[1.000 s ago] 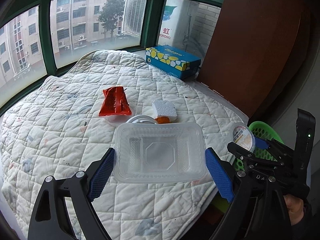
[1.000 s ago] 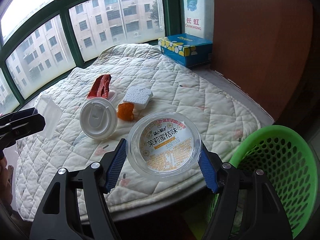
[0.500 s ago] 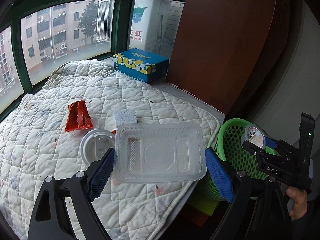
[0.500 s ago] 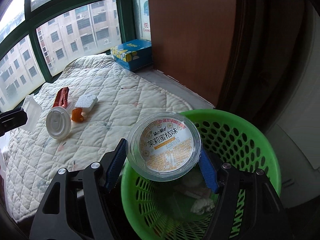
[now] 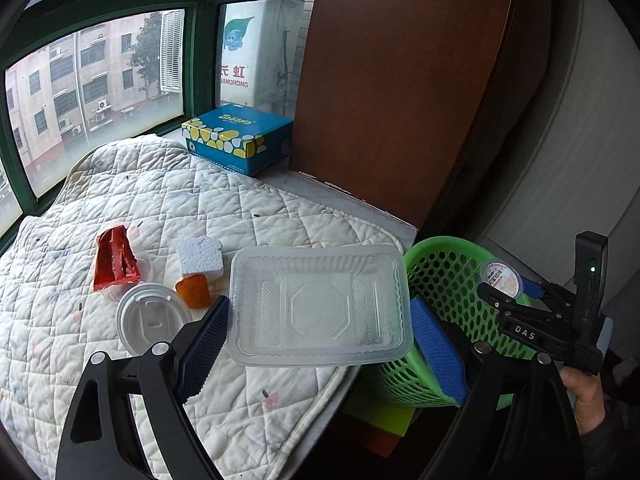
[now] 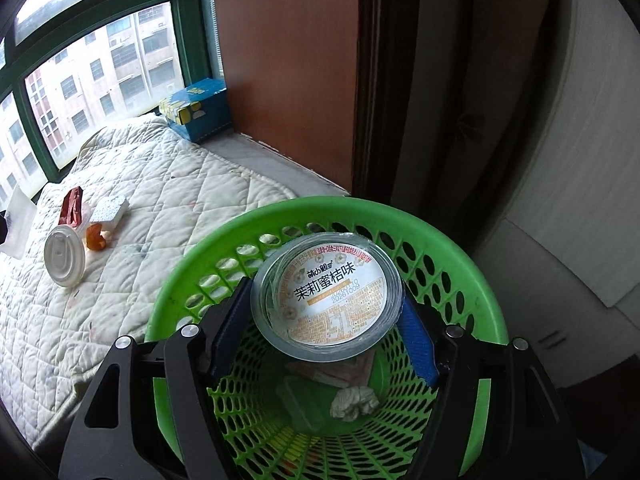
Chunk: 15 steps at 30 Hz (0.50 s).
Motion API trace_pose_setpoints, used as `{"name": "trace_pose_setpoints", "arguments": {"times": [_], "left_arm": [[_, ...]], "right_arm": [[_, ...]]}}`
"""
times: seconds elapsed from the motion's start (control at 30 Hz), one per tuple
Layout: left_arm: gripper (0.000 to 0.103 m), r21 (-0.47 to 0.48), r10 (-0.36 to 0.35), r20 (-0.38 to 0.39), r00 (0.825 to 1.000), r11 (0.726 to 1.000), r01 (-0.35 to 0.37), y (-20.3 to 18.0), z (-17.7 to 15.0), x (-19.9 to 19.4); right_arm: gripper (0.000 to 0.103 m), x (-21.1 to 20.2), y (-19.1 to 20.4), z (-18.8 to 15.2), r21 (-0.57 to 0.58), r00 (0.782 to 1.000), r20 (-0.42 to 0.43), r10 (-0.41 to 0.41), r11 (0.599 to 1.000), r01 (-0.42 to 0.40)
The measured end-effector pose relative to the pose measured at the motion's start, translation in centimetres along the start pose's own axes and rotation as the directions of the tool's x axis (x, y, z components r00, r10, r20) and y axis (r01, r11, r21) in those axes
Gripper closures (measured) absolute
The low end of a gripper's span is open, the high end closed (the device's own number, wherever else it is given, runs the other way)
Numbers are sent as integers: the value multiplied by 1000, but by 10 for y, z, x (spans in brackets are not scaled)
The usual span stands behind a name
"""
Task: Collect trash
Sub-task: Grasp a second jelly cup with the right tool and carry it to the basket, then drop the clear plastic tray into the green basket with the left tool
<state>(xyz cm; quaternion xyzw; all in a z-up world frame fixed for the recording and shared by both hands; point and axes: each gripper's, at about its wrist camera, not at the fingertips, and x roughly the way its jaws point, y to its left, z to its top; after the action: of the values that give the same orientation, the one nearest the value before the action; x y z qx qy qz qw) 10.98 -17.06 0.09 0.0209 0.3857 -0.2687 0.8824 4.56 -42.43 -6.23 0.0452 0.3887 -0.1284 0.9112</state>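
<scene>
We held a clear plastic tray (image 5: 320, 306) clamped between the pads of our left claw (image 5: 320, 344), above the edge of a quilted pad (image 5: 168, 200). Our right claw (image 6: 320, 334) hung over a green basket (image 6: 460, 280), a round labelled cup (image 6: 326, 296) between its pads; its jaws had just been opening, and we could not tell whether they gripped it.
</scene>
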Motion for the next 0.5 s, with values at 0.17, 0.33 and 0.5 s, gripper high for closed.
{"name": "trace_pose_setpoints", "arguments": {"times": [0.17,0.33,0.5], "left_arm": [[17,21,-19,-2,1000,1000,19,-15,4,6],[17,50,-45,-8,999,998,45,-33,8,14],[17,87,-64,-30,998,994,66,-53,8,27]], "right_arm": [[22,-2,-11,0,16,1000,13,-22,1000,22],[22,-14,-22,-1,37,999,39,-31,999,30],[22,-33,-34,-1,54,997,67,-49,997,46]]}}
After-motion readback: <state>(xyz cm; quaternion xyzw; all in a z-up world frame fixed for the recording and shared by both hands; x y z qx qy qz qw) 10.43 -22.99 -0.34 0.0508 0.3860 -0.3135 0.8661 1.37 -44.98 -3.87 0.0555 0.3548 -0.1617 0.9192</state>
